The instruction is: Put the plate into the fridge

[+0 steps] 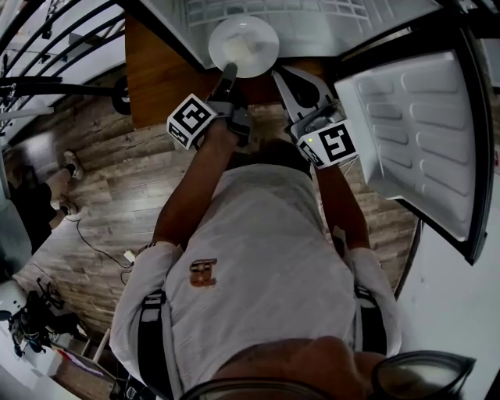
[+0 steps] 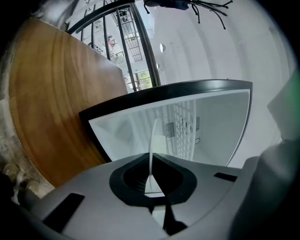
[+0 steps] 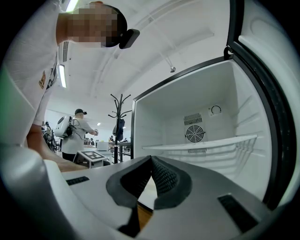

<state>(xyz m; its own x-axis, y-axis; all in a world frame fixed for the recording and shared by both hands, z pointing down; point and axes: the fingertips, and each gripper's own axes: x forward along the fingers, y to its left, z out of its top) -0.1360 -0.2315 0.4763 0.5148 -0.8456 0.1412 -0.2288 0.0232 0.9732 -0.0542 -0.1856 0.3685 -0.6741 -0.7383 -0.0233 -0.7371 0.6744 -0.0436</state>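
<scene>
Head view: left hand-held gripper [image 1: 228, 74] clamps the rim of a stiff, probably fragile plate [image 1: 244, 43]; right hand-held gripper [image 1: 281, 78] clenched, empty.

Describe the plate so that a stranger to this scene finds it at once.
Find the open white fridge at the head view's top. At its opening hangs a round white plate, gripped by its rim in the left gripper. Its neighbours are boxy; it alone is a flat disc.

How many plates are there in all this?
1. The white plate is gripped at its edge by the left gripper, in front of the open fridge. The one shelf in view is bare; more could be hidden.
</scene>
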